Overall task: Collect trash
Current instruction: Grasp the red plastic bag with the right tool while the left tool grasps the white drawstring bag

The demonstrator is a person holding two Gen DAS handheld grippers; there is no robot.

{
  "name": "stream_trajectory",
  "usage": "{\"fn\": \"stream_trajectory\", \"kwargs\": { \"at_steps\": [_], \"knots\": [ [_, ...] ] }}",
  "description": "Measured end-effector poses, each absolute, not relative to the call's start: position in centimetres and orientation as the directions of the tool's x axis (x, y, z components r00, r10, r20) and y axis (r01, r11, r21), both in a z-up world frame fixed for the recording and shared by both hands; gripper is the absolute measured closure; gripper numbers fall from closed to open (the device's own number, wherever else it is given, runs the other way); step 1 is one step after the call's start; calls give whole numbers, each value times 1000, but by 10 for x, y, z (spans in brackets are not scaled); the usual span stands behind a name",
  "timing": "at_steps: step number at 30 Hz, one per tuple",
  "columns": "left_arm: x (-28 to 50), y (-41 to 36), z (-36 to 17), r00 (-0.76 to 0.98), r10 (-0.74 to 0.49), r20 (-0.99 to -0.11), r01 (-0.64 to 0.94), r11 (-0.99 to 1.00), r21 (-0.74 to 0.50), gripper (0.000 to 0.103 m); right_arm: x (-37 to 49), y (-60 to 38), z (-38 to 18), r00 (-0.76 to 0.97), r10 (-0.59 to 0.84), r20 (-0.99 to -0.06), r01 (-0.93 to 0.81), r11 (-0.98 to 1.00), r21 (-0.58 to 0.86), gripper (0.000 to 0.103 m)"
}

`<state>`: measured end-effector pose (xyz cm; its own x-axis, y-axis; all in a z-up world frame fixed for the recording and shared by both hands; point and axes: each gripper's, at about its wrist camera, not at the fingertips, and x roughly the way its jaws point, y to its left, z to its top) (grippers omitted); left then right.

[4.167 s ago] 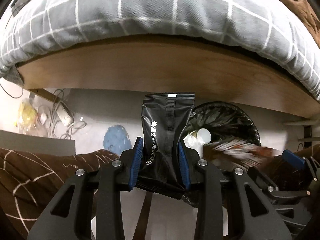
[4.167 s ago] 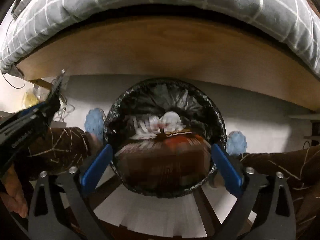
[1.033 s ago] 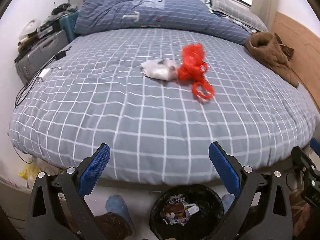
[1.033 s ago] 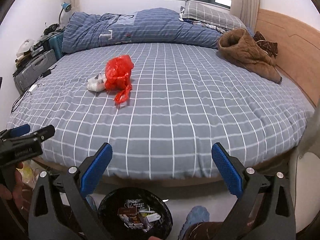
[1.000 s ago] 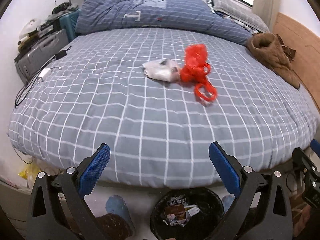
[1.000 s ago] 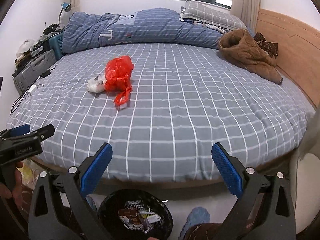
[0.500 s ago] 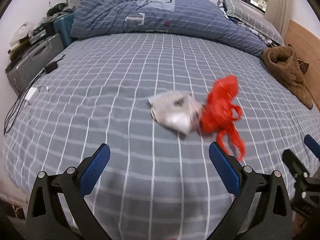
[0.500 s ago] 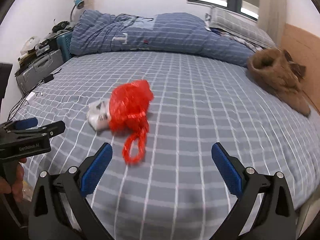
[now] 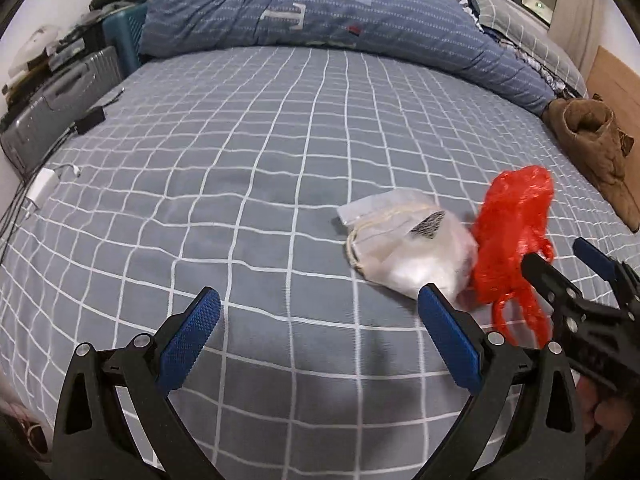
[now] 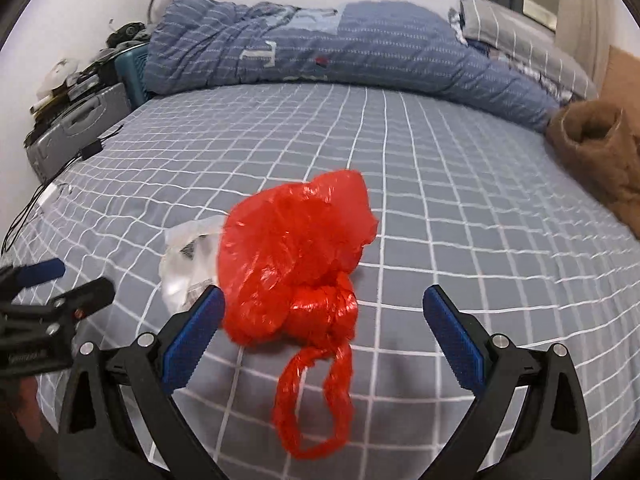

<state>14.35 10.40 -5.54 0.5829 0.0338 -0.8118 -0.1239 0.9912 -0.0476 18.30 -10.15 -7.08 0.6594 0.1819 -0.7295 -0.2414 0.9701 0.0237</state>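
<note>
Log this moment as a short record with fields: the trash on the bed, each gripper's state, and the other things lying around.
setting: bed with a grey checked sheet
trash 1: red plastic bag, knotted, its loop handles towards the camera
trash 2: clear plastic bag, touching the red one on its left
left gripper: open, empty, the clear bag just ahead of its right finger
right gripper: open, empty, the red bag's knot between its fingers
other: blue quilt bunched at the far edge; brown garment at right

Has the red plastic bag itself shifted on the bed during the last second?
No. The red plastic bag still lies against the white bag on the checked sheet; only the cameras have closed in.
</note>
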Motion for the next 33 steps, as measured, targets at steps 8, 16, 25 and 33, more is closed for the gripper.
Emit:
{"fn": "stream_trajectory", "kwargs": {
  "at_steps": [8, 16, 25, 33],
  "knots": [
    [153, 100, -64, 586, 15, -810, -108, 992, -60, 6, 198, -90, -97, 592, 239, -769, -314, 948, 52, 41],
    [158, 72, -65, 593, 11, -805, -69, 997, -38, 6, 190, -103, -90, 618, 254, -744, -329, 943, 49, 74],
    [178, 42, -81, 580, 4, -815, -43, 999, -26, 6, 188, -133, -79, 626, 245, -740, -316, 948, 47, 79],
    [205, 33, -104, 553, -10, -833, -31, 999, -33, 7, 199, -141, -88, 619, 246, -746, -294, 953, 71, 58]
  ]
}}
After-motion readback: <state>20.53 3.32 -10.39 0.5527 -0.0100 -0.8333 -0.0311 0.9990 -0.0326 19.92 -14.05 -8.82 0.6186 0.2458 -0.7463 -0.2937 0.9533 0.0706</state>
